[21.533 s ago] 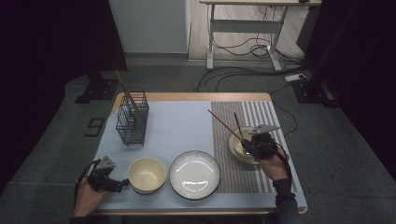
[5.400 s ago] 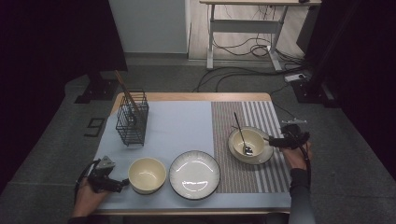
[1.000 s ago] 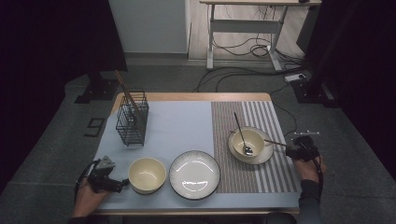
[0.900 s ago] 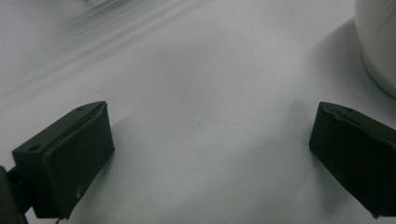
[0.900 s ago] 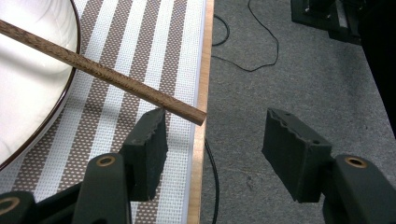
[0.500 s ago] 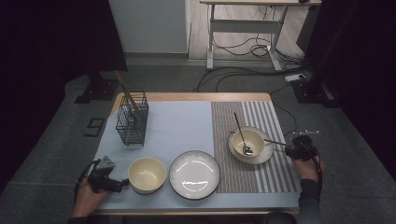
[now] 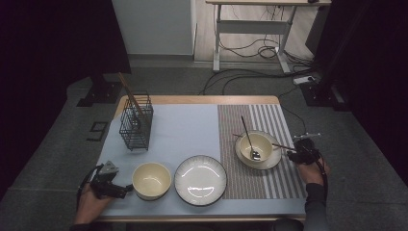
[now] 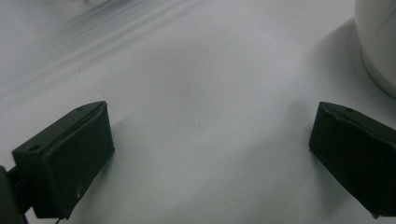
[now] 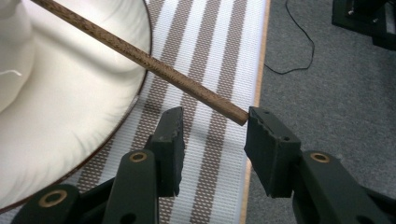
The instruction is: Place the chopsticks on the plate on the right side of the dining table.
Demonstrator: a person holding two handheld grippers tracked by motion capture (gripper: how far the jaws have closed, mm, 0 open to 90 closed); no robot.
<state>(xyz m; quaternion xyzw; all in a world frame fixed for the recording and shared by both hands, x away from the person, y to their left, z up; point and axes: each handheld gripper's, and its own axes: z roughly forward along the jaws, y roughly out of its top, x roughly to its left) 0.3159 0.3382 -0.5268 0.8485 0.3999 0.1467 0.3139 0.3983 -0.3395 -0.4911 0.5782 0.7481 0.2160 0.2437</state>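
A wooden table in a dark room carries a pale mat and a striped placemat [image 7: 276, 180]. On the stripes, a wooden chopstick [image 9: 140, 58] lies across a cream bowl [image 7: 255, 146] that sits on its saucer with a spoon inside. The right gripper view shows the stick's blunt end touching one pad of the right gripper [image 9: 212, 126] — its jaws, just closing, not clamped. The left gripper [image 8: 210, 154] rests spread wide on the pale mat beside a second bowl [image 7: 151, 179], which the high view places next to a plate [image 7: 200, 179].

A lab or studio is suggested: a set table [image 7: 192, 100] is ringed by black curtains [image 7: 57, 43], with a standing desk [image 7: 269, 24] and loose cables [image 7: 250, 50] seen on the floor behind.
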